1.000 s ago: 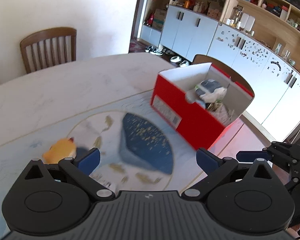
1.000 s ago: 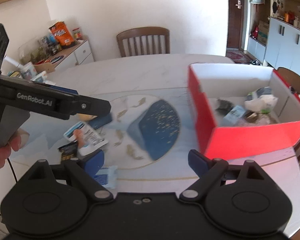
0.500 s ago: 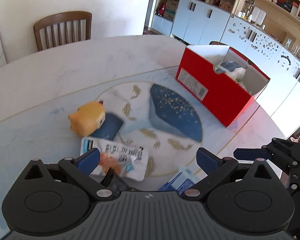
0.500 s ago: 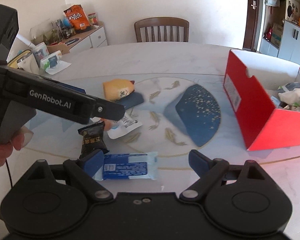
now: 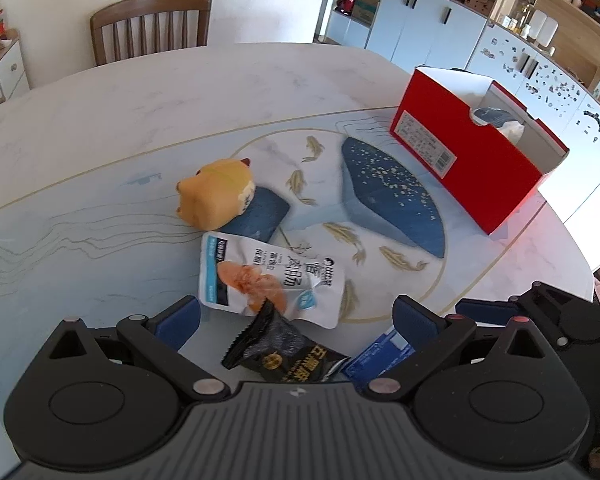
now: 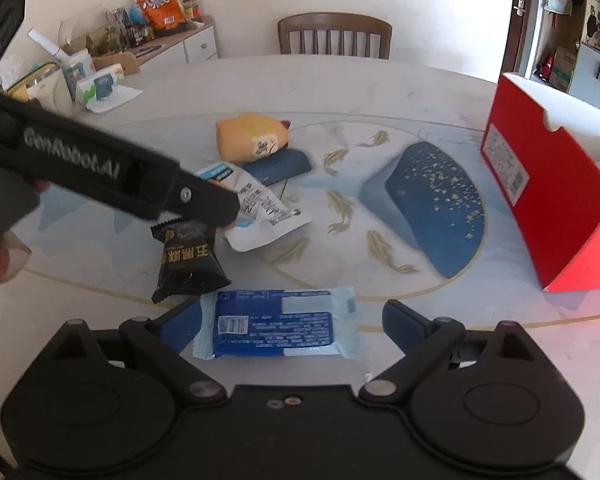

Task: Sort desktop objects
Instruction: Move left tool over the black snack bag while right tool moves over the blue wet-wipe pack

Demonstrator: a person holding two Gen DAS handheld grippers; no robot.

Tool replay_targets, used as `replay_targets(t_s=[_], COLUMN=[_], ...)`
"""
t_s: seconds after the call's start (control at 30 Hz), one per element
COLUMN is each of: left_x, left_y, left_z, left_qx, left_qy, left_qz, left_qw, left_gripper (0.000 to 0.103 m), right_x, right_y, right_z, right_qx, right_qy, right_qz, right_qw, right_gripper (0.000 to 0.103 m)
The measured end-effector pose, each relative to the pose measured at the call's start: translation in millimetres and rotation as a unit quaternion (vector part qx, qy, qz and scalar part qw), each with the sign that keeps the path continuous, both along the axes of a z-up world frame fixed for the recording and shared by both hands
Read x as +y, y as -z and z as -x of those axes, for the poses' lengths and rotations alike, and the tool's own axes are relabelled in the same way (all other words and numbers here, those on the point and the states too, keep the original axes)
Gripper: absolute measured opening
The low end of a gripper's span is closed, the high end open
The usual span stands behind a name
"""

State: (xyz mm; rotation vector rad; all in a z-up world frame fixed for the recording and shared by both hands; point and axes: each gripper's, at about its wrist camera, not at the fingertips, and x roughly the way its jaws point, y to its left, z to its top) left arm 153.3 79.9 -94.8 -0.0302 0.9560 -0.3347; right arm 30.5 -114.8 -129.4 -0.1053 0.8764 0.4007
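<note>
Presently, both grippers hung over the scattered items on the table (image 5: 260,80), angled downward.

Left to right: the left gripper (image 5: 296,316) stood wide open with nothing held. The black snack packet (image 5: 284,354) lay directly between and just below its fingers, its crimped end pointing away from the claw, so its long axis ran roughly along the reach. Just beyond it lay the white pouch (image 5: 276,276), and further ahead the orange plush toy (image 5: 216,194) resting against a dark blue pad (image 5: 264,214).

The right gripper (image 6: 290,324) was likewise fully spread, its jaws having just been opening, and gripped nothing. The blue wrapped pack (image 6: 276,324) lay flat between its fingers, long axis crosswise to the reach and spanning most of the gap; no pad appeared to press on it. The red box (image 6: 548,208) stood well off to the right and ahead of this claw.

Judgement: each claw was nearest its own item; the right-hand closure would bear on the pack's short ends, which may crumple the wrapper.
</note>
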Motion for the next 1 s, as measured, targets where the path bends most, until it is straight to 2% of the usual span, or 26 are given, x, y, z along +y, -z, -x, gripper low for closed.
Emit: replay_targets(t_s=[0.4,0.53,0.83,1.0], left_x=[-1,-2,-3,-8], left_y=[6,11,19,26], left_z=[3,4,10,15], left_qx=[-0.002,-0.002,-0.021,-0.034], left_qy=[0.007,0.005,0.031,0.057], left_qz=[-0.016,-0.018,-0.023,-0.039], left_qw=[0.9999,0.9998,0.9991,0.9970], left_gripper=[0.103,0.103,0.103,0.103], right_x=[17,13,-25,-44], right_y=[23,23,24,23], right_z=[-8,-11,-26,-27], right_qx=[0.000,-0.003,-0.002,0.001], right_qy=[-0.014,-0.015,0.031,0.047], right_qz=[0.042,0.039,0.043,0.045], right_qw=[0.999,0.999,0.999,0.998], right_gripper=[0.099,0.097,0.092,0.093])
